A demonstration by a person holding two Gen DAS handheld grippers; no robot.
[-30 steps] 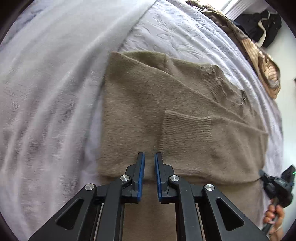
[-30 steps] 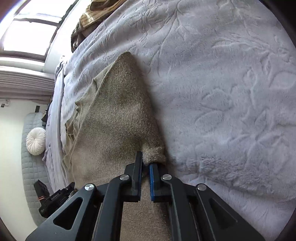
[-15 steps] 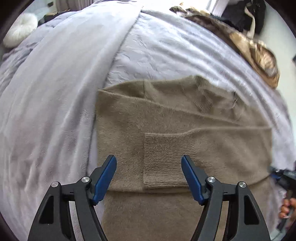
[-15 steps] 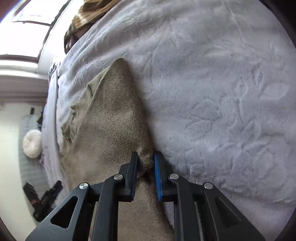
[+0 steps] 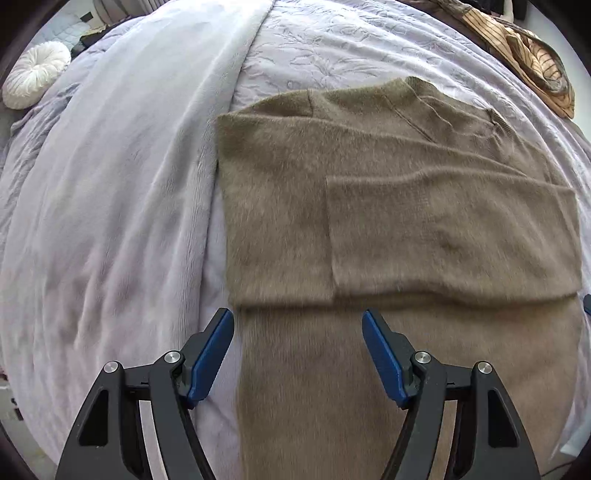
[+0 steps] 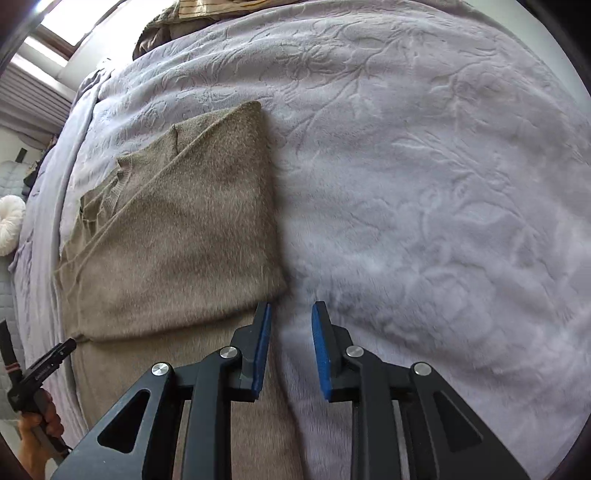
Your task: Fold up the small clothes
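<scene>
An olive-brown knitted sweater (image 5: 388, 206) lies flat on the lavender bedspread (image 5: 332, 44), its upper part and a sleeve folded down across the body. My left gripper (image 5: 297, 314) hovers open and wide over the sweater's lower body, with nothing held. In the right wrist view the sweater (image 6: 184, 229) fills the left half. My right gripper (image 6: 291, 306) hangs just off the sweater's right edge. Its jaws are opening, and only bedspread (image 6: 443, 184) shows between them. The left gripper, held in a hand (image 6: 37, 424), shows at the lower left of that view.
A smooth pale blanket (image 5: 110, 184) covers the bed to the left of the sweater. A round white cushion (image 5: 35, 74) sits at the far left, and a brown striped garment (image 5: 535, 55) lies at the far right corner. A bright window (image 6: 55, 22) is beyond the bed.
Both grippers have let go of the sweater and lifted away. The left jaws went from shut to wide apart; the right jaws parted off the fold corner, which now lies flat.
</scene>
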